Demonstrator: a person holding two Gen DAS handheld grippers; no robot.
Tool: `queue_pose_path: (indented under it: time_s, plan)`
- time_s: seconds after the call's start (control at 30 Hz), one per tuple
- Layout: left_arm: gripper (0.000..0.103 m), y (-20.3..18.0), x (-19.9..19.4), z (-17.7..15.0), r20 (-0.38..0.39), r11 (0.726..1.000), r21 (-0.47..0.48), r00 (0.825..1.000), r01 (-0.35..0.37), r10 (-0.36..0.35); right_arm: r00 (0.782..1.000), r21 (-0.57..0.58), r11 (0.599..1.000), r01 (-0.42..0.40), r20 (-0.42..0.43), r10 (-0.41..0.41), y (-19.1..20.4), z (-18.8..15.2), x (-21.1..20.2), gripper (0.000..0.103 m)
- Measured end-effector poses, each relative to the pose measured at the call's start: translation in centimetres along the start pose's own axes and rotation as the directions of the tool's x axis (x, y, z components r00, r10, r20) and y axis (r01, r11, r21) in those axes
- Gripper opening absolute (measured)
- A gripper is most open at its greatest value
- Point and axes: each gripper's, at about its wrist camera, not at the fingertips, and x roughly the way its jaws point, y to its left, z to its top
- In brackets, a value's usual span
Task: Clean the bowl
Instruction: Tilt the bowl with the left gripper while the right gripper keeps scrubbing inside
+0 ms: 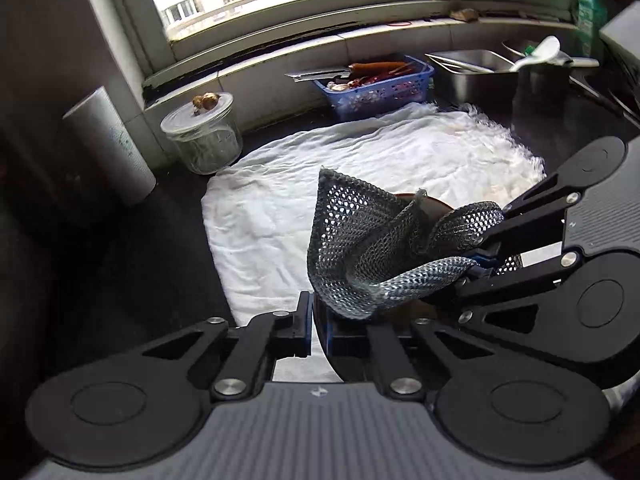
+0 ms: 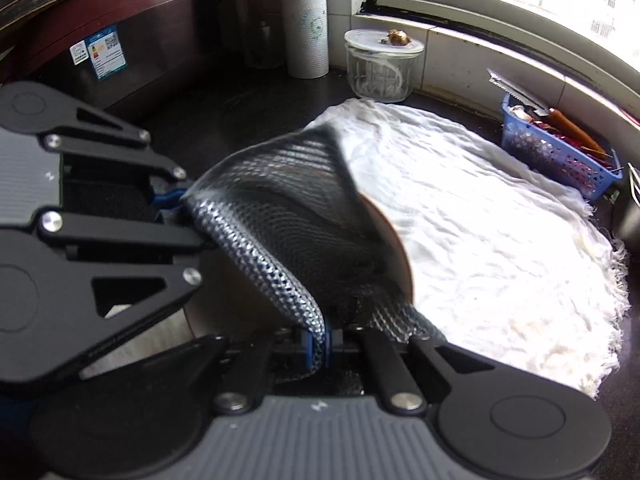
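Note:
My left gripper is shut on the rim of a brown bowl, which it holds above the white cloth; the bowl is mostly hidden. My right gripper is shut on a grey mesh scrubbing cloth that drapes over and inside the bowl. In the left wrist view the right gripper comes in from the right with the mesh cloth bunched against the bowl. In the right wrist view the left gripper enters from the left.
A white cloth covers the dark counter. Behind it stand a glass jar, a paper towel roll, a blue basket with a knife, and a steel tray. A window sill runs along the back.

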Motion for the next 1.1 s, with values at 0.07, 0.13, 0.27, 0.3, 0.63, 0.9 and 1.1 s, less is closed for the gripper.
queue_pose_path:
  time_s: [0.07, 0.13, 0.27, 0.3, 0.63, 0.9, 1.1]
  plan:
    - [0.005, 1.0, 0.0, -0.2, -0.003, 0.992, -0.120, 1.000, 0.030, -0.030, 1.000, 0.009, 1.000, 0.016, 0.011, -0.016, -0.2, 0.1, -0.1, 0.003]
    - [0.005, 2.0, 0.2, -0.5, -0.018, 0.965, -0.258, 0.999, 0.043, -0.049, 1.000, 0.025, 1.000, 0.016, 0.011, -0.017, -0.1, 0.1, 0.4, 0.003]
    - [0.006, 2.8, 0.2, -1.1, -0.035, 0.926, -0.374, 0.997, 0.050, -0.068, 0.999, 0.115, 0.992, -0.045, -0.018, 0.048, 0.2, -0.2, 1.4, 0.003]
    - [0.006, 3.1, 0.2, -1.2, -0.040, 0.914, -0.401, 0.996, 0.055, -0.078, 0.998, 0.138, 0.989, -0.060, -0.021, 0.064, 0.2, -0.2, 1.5, 0.003]
    - [0.009, 5.9, 1.5, -3.6, -0.125, 0.736, -0.672, 0.967, 0.083, -0.223, 0.962, 0.406, 0.881, -0.241, -0.024, 0.274, -1.1, -0.4, 2.5, 0.003]
    - [0.021, 0.5, 0.2, -1.2, -0.117, 0.992, -0.117, 0.992, -0.051, 0.037, 0.989, 0.242, 0.962, -0.127, -0.047, 0.142, -0.1, -0.6, 1.6, 0.002]
    - [0.007, -0.2, 0.4, 0.1, -0.037, 1.000, 0.006, 0.999, 0.016, -0.016, 0.998, 0.163, 0.985, -0.053, -0.033, 0.060, -0.3, -0.7, 0.8, 0.002]
